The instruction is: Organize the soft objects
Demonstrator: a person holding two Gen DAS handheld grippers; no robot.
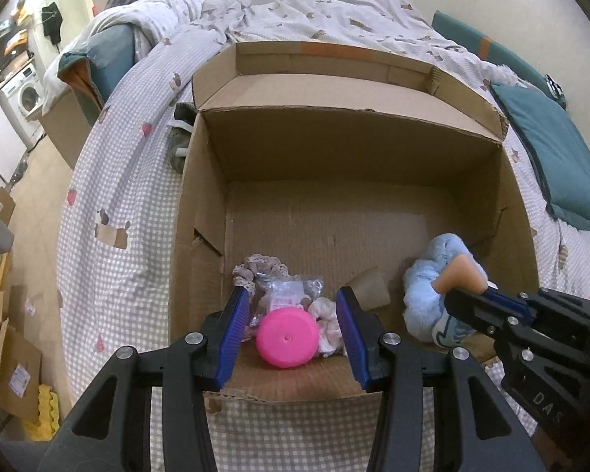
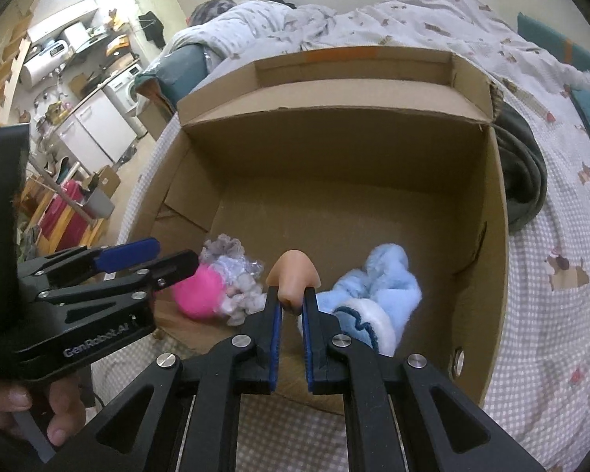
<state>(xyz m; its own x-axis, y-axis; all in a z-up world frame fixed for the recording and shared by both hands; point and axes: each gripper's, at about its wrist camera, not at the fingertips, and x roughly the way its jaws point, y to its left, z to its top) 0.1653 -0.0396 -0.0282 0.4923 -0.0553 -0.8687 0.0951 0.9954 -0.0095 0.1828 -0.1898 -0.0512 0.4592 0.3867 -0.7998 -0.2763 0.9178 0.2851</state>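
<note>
Nearest to me, my right gripper [image 2: 292, 308] pinches a small peach-coloured soft piece [image 2: 292, 277] between its blue pads, jaws pressed close on its lower edge. It hangs just over the near wall of the cardboard box [image 2: 495, 259]; I judge the piece is on its way in, held high enough to clear the rim.

My left gripper [image 1: 293, 328] stands spread wide and holds nothing. Through the gap between its pads I see the pink round object [image 1: 288, 337] lying on the box floor near the front wall. I read this as a release position: the jaws straddle the item without touching it.

Just behind the pink object lie a clear plastic packet [image 1: 291, 293], a pale pink scrunchie [image 1: 328, 324] touching its right side and a lace-trimmed scrunchie [image 1: 255, 269] at the back left. The grouping in the near-left corner suggests small items are being collected together.

The fluffy blue sock [image 2: 377, 287] lies in the near-right part of the box, apart from that cluster. Dropped here, the peach piece would land between them.

The far half of the box floor is bare. The box sits on a checked bedspread [image 1: 110, 212], with a teal pillow [image 1: 554, 165] to the right and a rumpled duvet [image 1: 295, 11] beyond.
</note>
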